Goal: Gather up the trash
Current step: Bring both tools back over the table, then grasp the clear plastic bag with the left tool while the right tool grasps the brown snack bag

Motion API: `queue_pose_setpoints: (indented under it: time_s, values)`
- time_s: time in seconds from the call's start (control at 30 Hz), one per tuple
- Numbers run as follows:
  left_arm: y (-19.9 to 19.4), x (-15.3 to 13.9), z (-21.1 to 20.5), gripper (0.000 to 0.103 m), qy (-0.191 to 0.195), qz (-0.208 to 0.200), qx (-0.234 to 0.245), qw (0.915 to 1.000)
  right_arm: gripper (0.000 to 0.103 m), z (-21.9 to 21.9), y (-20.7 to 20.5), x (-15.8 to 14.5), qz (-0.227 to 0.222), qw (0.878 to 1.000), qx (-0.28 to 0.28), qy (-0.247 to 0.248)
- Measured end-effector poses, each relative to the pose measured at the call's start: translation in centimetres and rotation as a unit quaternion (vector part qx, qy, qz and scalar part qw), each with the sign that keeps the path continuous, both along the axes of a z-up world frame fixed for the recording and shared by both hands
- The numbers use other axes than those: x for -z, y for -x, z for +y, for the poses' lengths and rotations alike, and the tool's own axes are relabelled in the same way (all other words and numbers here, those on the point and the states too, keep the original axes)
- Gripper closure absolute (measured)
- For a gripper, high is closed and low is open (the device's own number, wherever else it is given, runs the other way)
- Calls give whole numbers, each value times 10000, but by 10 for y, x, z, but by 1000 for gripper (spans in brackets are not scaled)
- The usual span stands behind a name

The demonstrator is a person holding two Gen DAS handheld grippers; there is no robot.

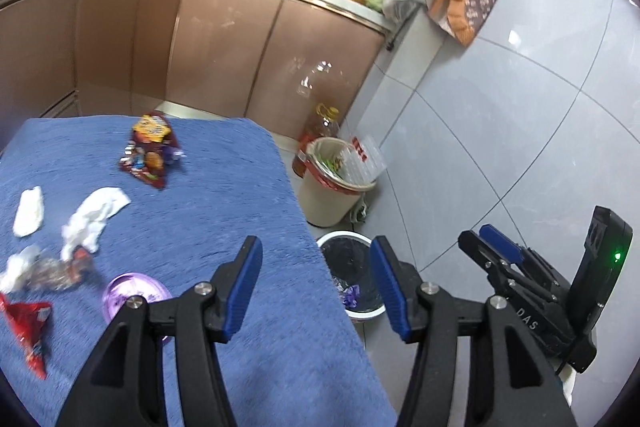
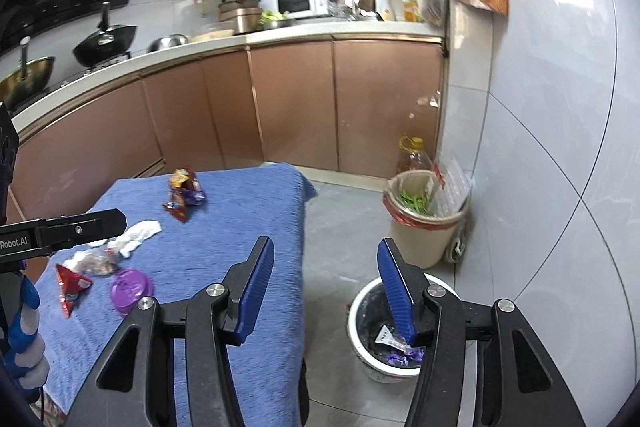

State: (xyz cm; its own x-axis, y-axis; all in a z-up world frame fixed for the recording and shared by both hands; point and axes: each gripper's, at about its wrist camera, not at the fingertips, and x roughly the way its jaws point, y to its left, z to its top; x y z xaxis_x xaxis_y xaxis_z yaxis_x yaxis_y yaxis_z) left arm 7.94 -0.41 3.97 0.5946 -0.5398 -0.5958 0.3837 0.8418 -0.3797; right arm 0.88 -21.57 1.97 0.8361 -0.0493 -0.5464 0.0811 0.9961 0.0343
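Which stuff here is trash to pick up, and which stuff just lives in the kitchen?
For the job: snack bag, white tissue, red wrapper, crinkly clear wrapper, purple lid, white bin with scraps inside.

Just kitchen stuff: microwave, black wok, oil bottle, beige bin, blue cloth.

Open right hand-held gripper [image 2: 326, 291] hangs between blue-covered table [image 2: 240, 227] and white bin [image 2: 356, 315].

Both my wrist views are bright and evenly lit. Glare streaks the glossy wall tiles [image 2: 560, 87] and cabinet doors [image 1: 312, 75]. Fisheye bending curves every edge into dark corners. Wrappers [image 1: 150, 151] on the blue cloth [image 1: 224, 195] look motion-blurred.
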Motion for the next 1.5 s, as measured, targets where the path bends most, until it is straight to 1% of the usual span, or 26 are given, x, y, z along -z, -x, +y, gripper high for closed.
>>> queue_pose_setpoints:
  time_s: [0.27,0.47,0.7,0.87,1.0,1.1,1.17,1.27,1.4,1.5]
  values:
    - [35,-9,54,49,93,-193,-400,9990,48,37,22,-23,-256,9989,-362,152]
    - [51,-5,106,49,131,-248,-768,9966,47,61,26,-34,-357,9971,-624,255]
    - [50,10,172,49,35,-206,-1246,9920,47,75,17,-33,-276,9963,-790,192]
    - [33,29,224,49,-155,0,-1499,9886,47,93,-5,-25,-101,9953,-922,261]
    - [5,48,262,49,-329,352,-1333,9899,47,112,-26,-15,74,9938,-1074,258]
    - [-19,60,279,49,-426,605,-1168,9904,47,126,-49,-4,229,9921,-1208,259]
    - [-33,66,283,49,-522,728,-1081,9901,47,136,-65,4,338,9906,-1304,242]
    - [-59,82,282,49,-682,988,-819,9894,47,150,-89,17,487,9881,-1438,229]
    - [-85,106,273,49,-1001,1241,-568,9856,47,168,-119,33,654,9848,-1590,260]
    - [-97,119,268,49,-1171,1342,-397,9832,47,181,-140,44,762,9821,-1693,304]
